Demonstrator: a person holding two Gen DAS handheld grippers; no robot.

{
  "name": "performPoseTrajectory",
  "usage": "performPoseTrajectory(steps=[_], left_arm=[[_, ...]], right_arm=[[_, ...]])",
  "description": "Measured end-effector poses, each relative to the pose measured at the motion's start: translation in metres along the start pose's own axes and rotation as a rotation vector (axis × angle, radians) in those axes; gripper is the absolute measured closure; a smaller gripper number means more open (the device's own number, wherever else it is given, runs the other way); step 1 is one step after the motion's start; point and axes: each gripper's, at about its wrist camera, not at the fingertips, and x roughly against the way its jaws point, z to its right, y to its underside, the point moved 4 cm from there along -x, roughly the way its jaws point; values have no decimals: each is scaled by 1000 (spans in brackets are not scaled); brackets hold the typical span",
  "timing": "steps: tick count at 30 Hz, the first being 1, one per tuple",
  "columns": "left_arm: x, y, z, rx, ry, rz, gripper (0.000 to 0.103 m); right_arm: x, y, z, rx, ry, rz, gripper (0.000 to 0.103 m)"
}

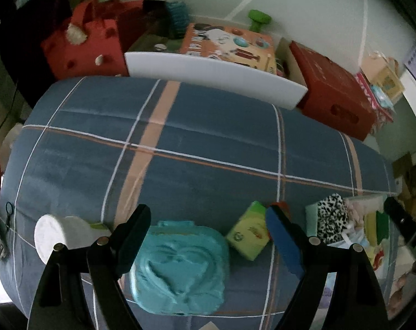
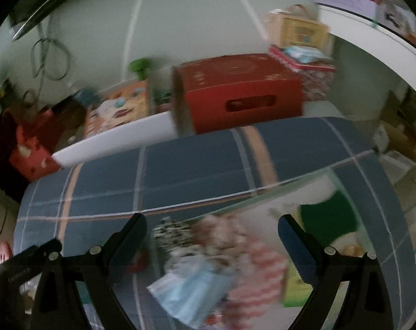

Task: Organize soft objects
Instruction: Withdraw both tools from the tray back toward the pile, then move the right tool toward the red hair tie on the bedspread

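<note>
In the left wrist view my left gripper point(image 1: 208, 225) is open and empty, hovering over a folded teal towel point(image 1: 180, 269) on the blue plaid bedspread point(image 1: 196, 137). A yellow-green soft cube point(image 1: 249, 233) lies just right of the towel, and a white roll point(image 1: 56, 236) lies to the left. A clear bin point(image 1: 356, 236) at right holds a black-and-white spotted cloth point(image 1: 331, 220) and other soft items. In the blurred right wrist view my right gripper point(image 2: 212, 233) is open and empty above that bin point(image 2: 345, 247), over the spotted cloth point(image 2: 172, 233), a pink striped cloth point(image 2: 252, 269) and a light blue piece point(image 2: 191, 288).
Beyond the bed stand a white board point(image 1: 213, 74), a red bag point(image 1: 84, 46), an orange picture box point(image 1: 227, 44) and a red carton point(image 1: 334, 88). The carton point(image 2: 238, 90) also shows in the right wrist view. A green cloth point(image 2: 329, 217) lies in the bin.
</note>
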Motion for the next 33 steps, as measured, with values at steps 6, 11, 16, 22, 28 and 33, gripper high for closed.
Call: performPoseTrajectory(steps=[6, 11, 16, 22, 28, 33], left_arm=[[3, -5, -16, 23, -21, 11, 17], [2, -7, -24, 43, -8, 7, 17], [-3, -8, -24, 40, -5, -3, 17], [-10, -9, -22, 29, -1, -15, 17], [-12, -11, -26, 40, 8, -13, 17], [-16, -11, -34, 63, -4, -18, 17]], right_arm=[[-10, 8, -38, 70, -71, -37, 5], [-25, 18, -65, 109, -138, -90, 5], [-36, 29, -85, 162, -139, -127, 5], [-49, 38, -96, 178, -137, -164, 5], [-59, 43, -104, 191, -139, -190, 5], [-66, 47, -104, 177, -150, -213, 5]])
